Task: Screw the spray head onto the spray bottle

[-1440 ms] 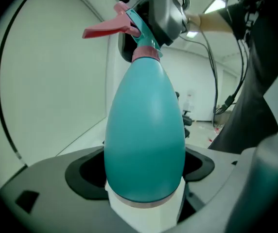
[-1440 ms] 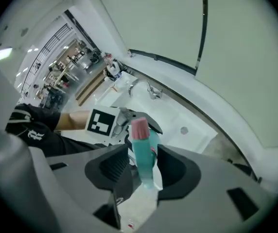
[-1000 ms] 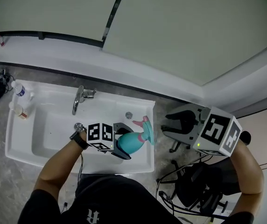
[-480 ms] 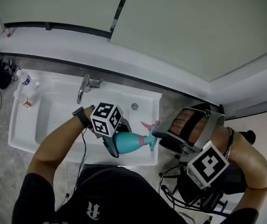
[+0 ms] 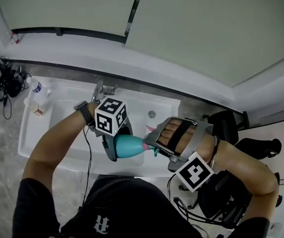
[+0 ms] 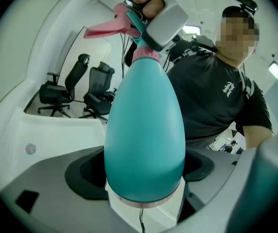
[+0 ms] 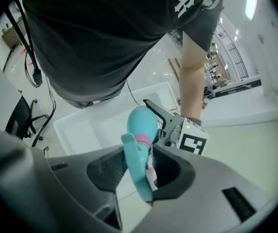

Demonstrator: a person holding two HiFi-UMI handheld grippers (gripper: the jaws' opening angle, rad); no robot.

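- The left tool [image 5: 116, 144] gripped the spray bottle [image 6: 144, 130] by its base, held above the sink [image 5: 57, 113].
- The right tool [image 5: 154, 143] stood open around the spray head [image 7: 135, 159], which sat on the bottle's neck.
- Advised: clamp the head squarely and turn about the bottle's axis.

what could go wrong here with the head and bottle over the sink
The right gripper flanks the spray head, jaws not pressing yet; closing there may squeeze the pink trigger instead of turning the pink collar. The left gripper grips the smooth spray bottle only near its base, so twisting might slip it into the sink below.
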